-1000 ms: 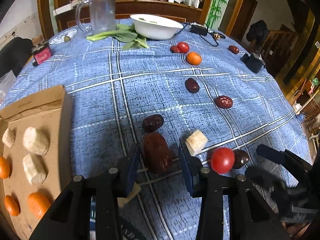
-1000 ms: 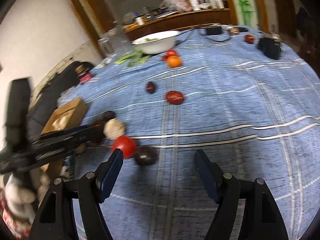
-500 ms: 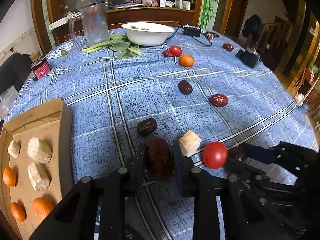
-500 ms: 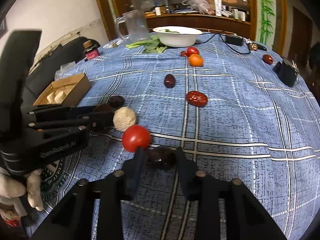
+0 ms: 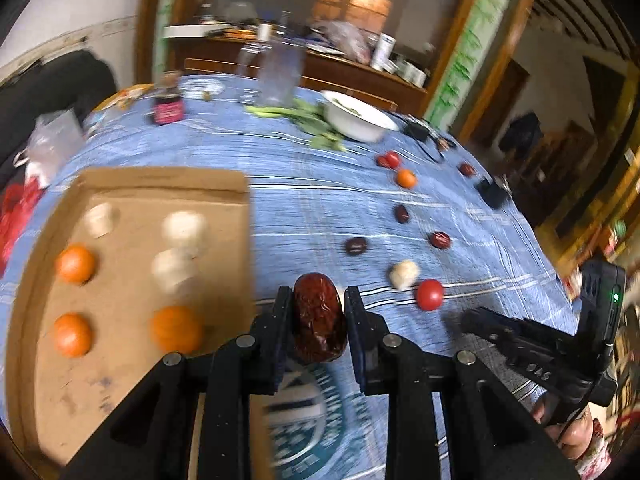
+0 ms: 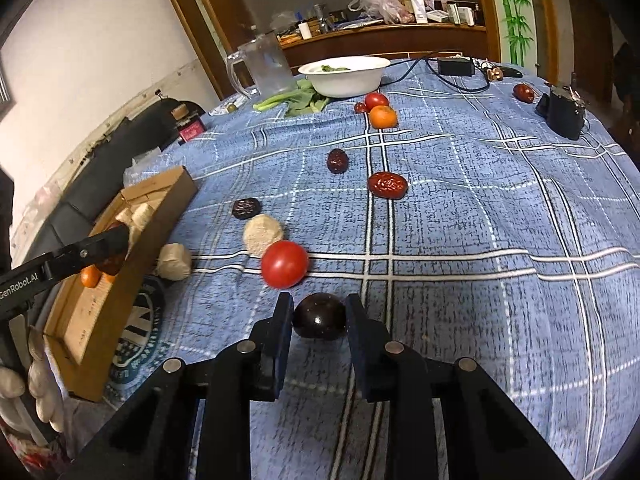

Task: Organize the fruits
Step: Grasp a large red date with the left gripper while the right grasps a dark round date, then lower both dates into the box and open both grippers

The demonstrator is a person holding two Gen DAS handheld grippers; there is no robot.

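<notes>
My left gripper (image 5: 316, 300) is shut on a big wrinkled red date (image 5: 318, 320), held in the air beside the right wall of the cardboard tray (image 5: 160, 180). The tray holds three oranges (image 5: 75, 263) and pale white chunks (image 5: 176, 272). In the right wrist view the left gripper (image 6: 114, 254) hangs over the tray (image 6: 176, 188). My right gripper (image 6: 318, 308) is shut on a dark round fruit (image 6: 320, 316) that rests on the blue tablecloth. A red tomato (image 6: 285, 264) lies just beyond its left finger.
More dates (image 6: 387, 185), a white chunk (image 6: 262, 234), an orange (image 6: 383, 117) and a second tomato (image 6: 376, 100) lie scattered on the cloth. At the back stand a white bowl (image 6: 344, 74), a glass jug (image 6: 266, 66) and greens. A black device (image 6: 562, 112) sits far right.
The left gripper closed on the red date, lifted it and swung left to the tray's edge. The right gripper closed on the dark round fruit and stayed in place.
</notes>
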